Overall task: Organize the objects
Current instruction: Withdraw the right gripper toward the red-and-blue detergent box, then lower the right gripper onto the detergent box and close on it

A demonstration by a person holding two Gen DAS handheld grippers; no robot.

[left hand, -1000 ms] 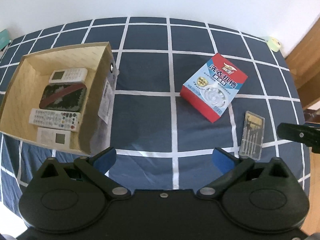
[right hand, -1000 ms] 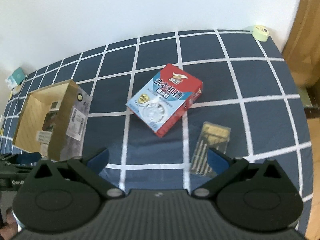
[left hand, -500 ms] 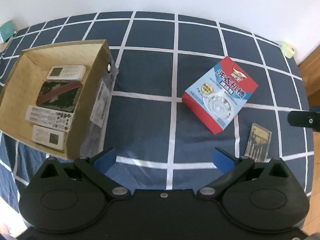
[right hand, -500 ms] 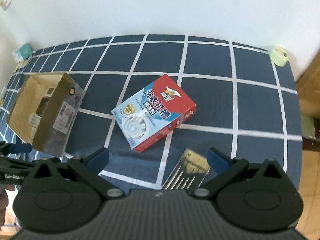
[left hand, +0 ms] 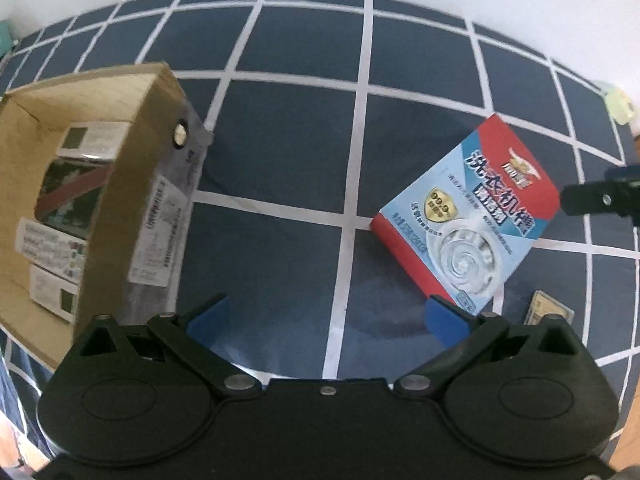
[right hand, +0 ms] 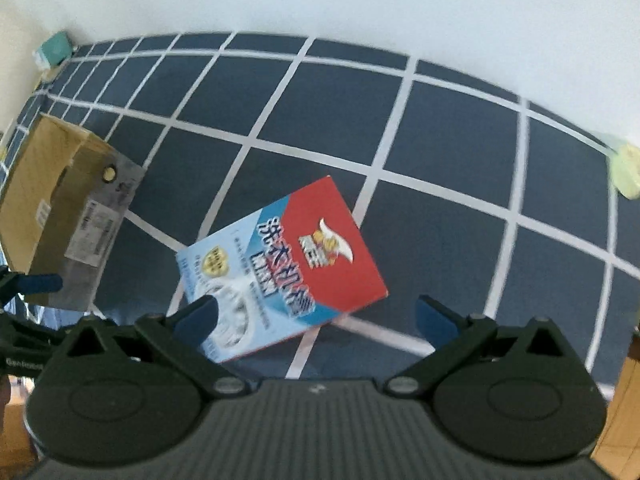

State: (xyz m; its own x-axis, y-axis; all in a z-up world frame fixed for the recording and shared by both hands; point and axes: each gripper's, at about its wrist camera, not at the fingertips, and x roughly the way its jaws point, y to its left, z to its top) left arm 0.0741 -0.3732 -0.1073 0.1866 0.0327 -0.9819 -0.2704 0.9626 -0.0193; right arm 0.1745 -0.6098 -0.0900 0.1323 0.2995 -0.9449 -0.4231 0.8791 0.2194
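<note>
A red and light-blue cleaner box [left hand: 472, 216] [right hand: 284, 264] lies flat on the navy checked cloth. My right gripper [right hand: 316, 316] hangs open just above it, the left blue pad over the box's near corner. Open too, my left gripper [left hand: 328, 316] hovers between that box and a cardboard box [left hand: 96, 184] [right hand: 60, 208] that holds several remote controls [left hand: 52, 244] and a dark pouch. A clear case of small screwdrivers [left hand: 550, 312] peeks out by the left gripper's right finger. The right gripper's finger [left hand: 600, 198] shows at the left wrist view's right edge.
A pale green tape roll [right hand: 624, 168] sits at the cloth's far right corner, a teal packet [right hand: 56, 46] at the far left by the white wall. Wooden floor shows beyond the right edge. Bare cloth lies behind the cleaner box.
Both grippers have come lower and closer to the cloth. The right one has moved forward over the cleaner box, and the screwdriver case has dropped out of its view.
</note>
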